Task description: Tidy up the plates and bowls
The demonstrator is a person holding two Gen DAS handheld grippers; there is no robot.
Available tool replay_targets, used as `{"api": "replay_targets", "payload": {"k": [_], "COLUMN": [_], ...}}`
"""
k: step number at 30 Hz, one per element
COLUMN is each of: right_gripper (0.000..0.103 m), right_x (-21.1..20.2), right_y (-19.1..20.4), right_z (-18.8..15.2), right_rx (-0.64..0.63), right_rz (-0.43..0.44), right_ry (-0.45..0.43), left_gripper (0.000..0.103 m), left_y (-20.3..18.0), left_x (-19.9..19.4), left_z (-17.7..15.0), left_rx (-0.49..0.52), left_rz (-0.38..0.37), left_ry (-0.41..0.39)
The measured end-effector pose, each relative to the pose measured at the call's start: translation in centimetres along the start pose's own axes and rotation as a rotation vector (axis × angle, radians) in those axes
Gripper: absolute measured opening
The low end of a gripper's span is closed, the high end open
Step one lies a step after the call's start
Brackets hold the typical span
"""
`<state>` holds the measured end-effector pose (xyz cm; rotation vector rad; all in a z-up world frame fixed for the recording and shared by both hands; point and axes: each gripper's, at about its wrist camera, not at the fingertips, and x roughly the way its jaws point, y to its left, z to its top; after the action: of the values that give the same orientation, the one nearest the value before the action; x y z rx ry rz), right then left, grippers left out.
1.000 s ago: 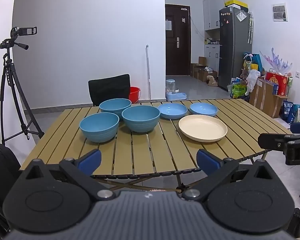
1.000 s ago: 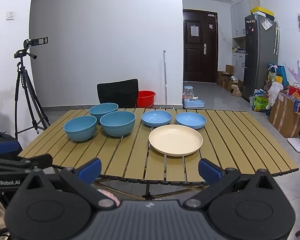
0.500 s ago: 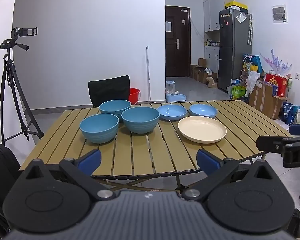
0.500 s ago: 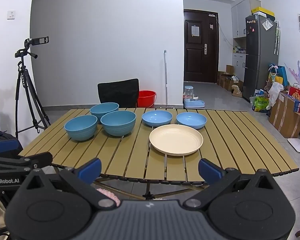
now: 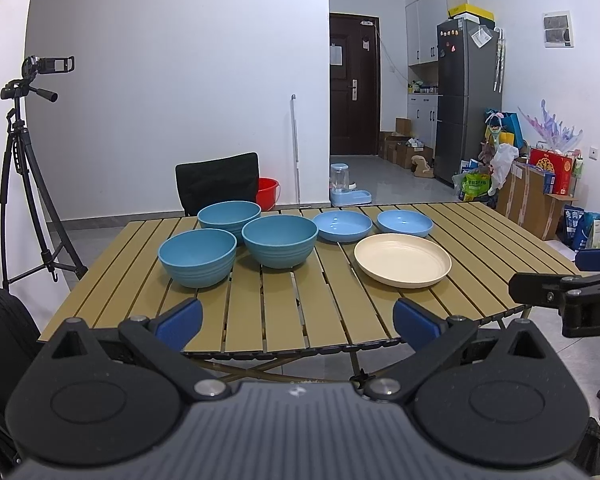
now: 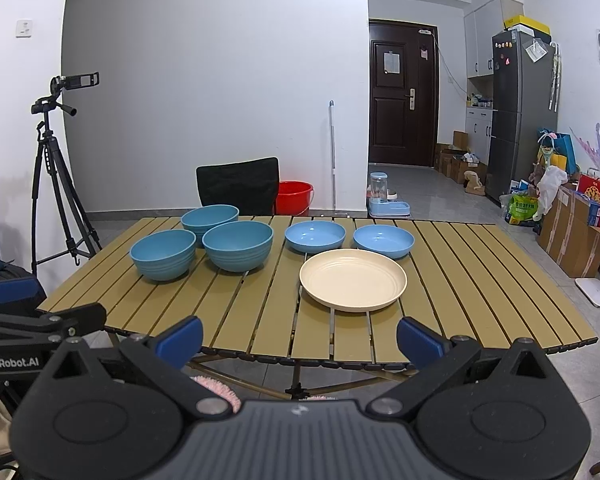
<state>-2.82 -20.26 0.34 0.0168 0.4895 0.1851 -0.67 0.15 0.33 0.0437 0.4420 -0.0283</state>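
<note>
Left gripper (image 5: 296,316) and right gripper (image 6: 298,334): both spread wide, empty, at the worktop (image 6: 260,312) near edge. Ahead: three bowls (image 6: 238,246), cream plate (image 6: 353,280).

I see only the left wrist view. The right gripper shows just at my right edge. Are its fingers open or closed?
Observer: Open. In the right wrist view the right gripper has its jaws wide apart, with nothing between them.
Operator: What lies in front of it?
Observer: The cream plate is almost straight ahead of it, nearer than the blue dishes.
Operator: Is anything under the table that I cannot see?
Observer: Yes, something pink and fluffy shows below the near edge of the table.
</note>
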Motion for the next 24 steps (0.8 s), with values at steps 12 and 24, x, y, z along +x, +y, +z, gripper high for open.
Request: {"api": "replay_targets", "payload": {"k": [12,24], "right_gripper": [0.103,0.103], "right_x": [-0.06,-0.08], "right_y": [0.03,0.08], "right_z": [-0.01,-0.02], "right_rx": [-0.002,-0.002], "right_rz": [-0.001,-0.002], "right_ry": [-0.001,-0.002], "left_gripper": [0.103,0.103], "left_y": [0.02,0.07], "left_x": [-0.17,-0.16], "left_z": [0.07,0.11], "left_rx": [-0.001,-0.003], "left_rz": [-0.002,-0.003], "left_ry": [-0.003,-0.005]}}
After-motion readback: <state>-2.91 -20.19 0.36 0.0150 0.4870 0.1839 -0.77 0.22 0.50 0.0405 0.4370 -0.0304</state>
